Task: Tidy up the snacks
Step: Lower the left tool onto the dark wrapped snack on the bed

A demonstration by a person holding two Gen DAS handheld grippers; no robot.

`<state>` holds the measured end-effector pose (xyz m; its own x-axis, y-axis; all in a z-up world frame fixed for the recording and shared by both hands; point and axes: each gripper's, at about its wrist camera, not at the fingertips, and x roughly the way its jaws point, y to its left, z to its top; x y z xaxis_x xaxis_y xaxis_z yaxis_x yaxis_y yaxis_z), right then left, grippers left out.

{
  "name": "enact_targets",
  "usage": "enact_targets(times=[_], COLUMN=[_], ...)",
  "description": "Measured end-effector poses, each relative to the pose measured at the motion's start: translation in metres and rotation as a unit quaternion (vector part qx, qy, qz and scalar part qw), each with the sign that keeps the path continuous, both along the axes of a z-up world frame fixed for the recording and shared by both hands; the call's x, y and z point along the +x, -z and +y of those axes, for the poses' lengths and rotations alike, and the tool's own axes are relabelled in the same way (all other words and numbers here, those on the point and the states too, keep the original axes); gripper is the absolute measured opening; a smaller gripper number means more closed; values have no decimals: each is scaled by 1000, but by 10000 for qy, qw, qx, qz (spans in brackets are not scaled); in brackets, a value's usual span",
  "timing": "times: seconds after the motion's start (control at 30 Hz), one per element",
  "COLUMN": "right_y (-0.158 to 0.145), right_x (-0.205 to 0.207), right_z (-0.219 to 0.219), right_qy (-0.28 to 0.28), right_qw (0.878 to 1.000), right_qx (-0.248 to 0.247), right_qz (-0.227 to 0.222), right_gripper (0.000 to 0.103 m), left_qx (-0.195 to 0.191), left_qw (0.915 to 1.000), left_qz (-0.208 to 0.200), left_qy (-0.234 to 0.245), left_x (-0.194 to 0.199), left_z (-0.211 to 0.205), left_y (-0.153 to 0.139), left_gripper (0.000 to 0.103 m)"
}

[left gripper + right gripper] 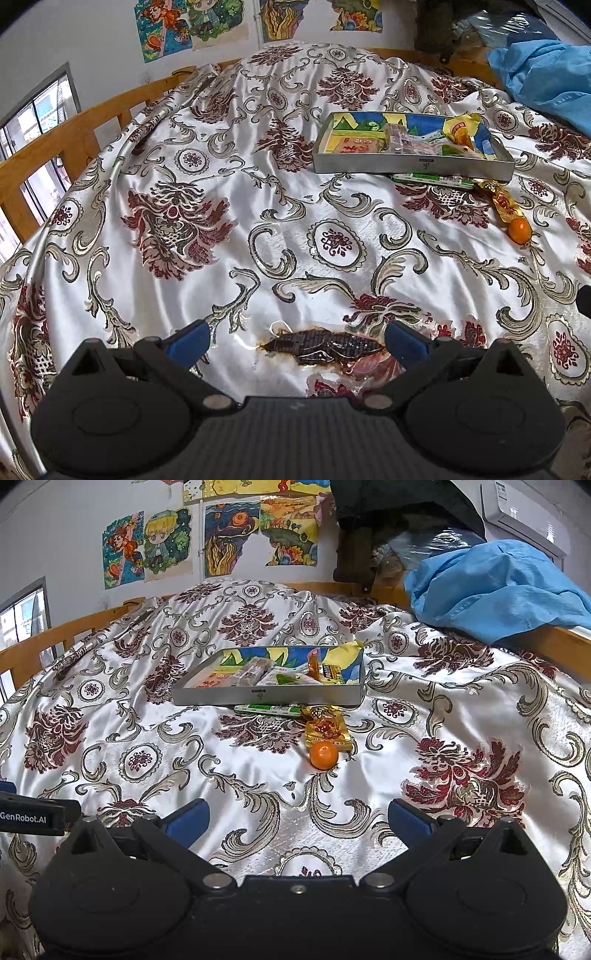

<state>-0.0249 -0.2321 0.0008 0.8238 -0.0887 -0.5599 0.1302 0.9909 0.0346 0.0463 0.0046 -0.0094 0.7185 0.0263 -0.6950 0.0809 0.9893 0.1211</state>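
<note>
Both hand-held grippers, left (297, 341) and right (299, 821), hang released and empty over the floral satin bedspread (229, 775). Three snacks lie loose just before the shallow grey metal tray (266, 696): a small round orange fruit (323, 755), a golden foil packet (325, 728) touching it, and a flat green-and-white packet (271, 709) lying crosswise against the tray front. By judgement the right is nearer, with the fruit straight ahead, whereas from the left it sits well off to the right.

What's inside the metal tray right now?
The metal tray holds several wrapped snacks, including a yellow packet at its right end. They overlap on a colourful printed lining; anything beneath them, or behind the near wall, is hidden.
</note>
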Motion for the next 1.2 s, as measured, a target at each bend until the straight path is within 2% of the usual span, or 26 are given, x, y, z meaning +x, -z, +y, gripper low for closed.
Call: enact_targets(times=[0.47, 1.2], right_y=[4, 4], right_x=[3, 2], right_z=[9, 17], right_qy=[-169, -458], right_qw=[9998, 9958], right_qx=[-65, -261], right_qz=[-9, -749], right_gripper=[102, 102], left_qx=[59, 25], left_qw=[9999, 9999], left_qz=[79, -26], left_qy=[-79, -97], left_x=[1, 4], left_z=[2, -2], left_y=[2, 8], left_gripper=[103, 103])
